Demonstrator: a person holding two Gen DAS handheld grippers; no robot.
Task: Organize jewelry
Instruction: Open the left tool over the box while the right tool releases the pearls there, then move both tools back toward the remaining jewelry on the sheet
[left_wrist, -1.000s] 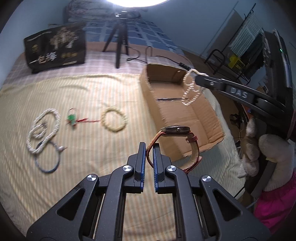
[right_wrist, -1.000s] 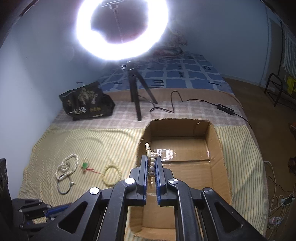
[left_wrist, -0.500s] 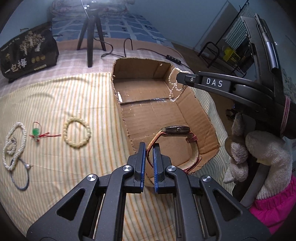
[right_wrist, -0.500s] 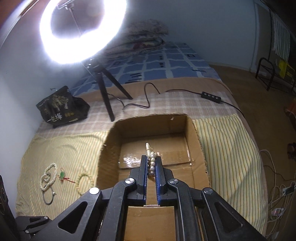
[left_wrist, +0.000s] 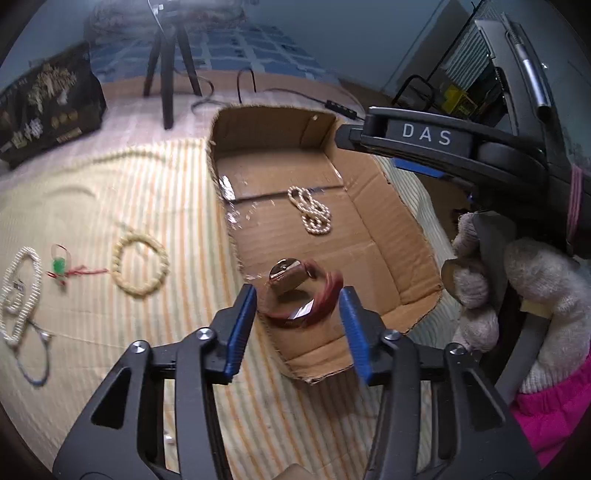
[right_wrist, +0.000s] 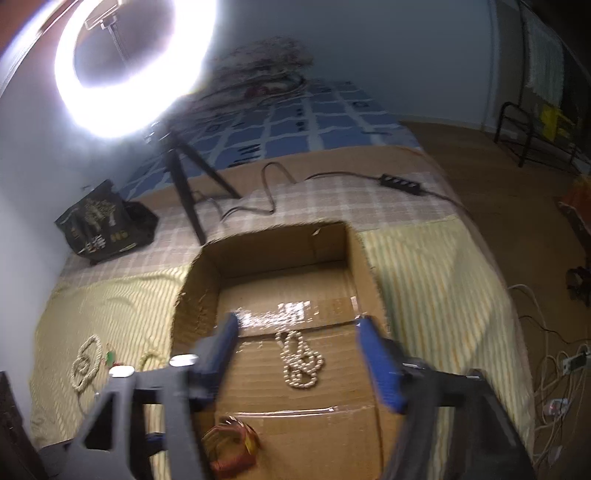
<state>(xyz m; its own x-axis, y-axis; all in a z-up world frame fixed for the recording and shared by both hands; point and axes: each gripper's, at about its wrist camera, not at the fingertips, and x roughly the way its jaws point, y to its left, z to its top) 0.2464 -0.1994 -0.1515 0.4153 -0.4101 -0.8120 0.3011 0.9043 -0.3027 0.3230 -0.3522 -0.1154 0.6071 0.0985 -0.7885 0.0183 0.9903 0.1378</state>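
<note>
Though blurred: one watch (left_wrist: 301, 295), one necklace (left_wrist: 312, 215).

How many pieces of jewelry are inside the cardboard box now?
2: a white pearl necklace lying mid-floor in the brown cardboard box, and a red-strapped wristwatch at its near end.

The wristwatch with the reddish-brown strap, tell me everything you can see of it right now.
The wristwatch with a reddish-brown leather-look strap has a round metal-toned case with a shiny face. It is blurred, so whether it has landed is unclear. It sits in the near end of the open cardboard box, strap curled in a loop, case tilted. The opening left claw flanks it without touching. The pearl bead strand lies apart, farther in.
</note>
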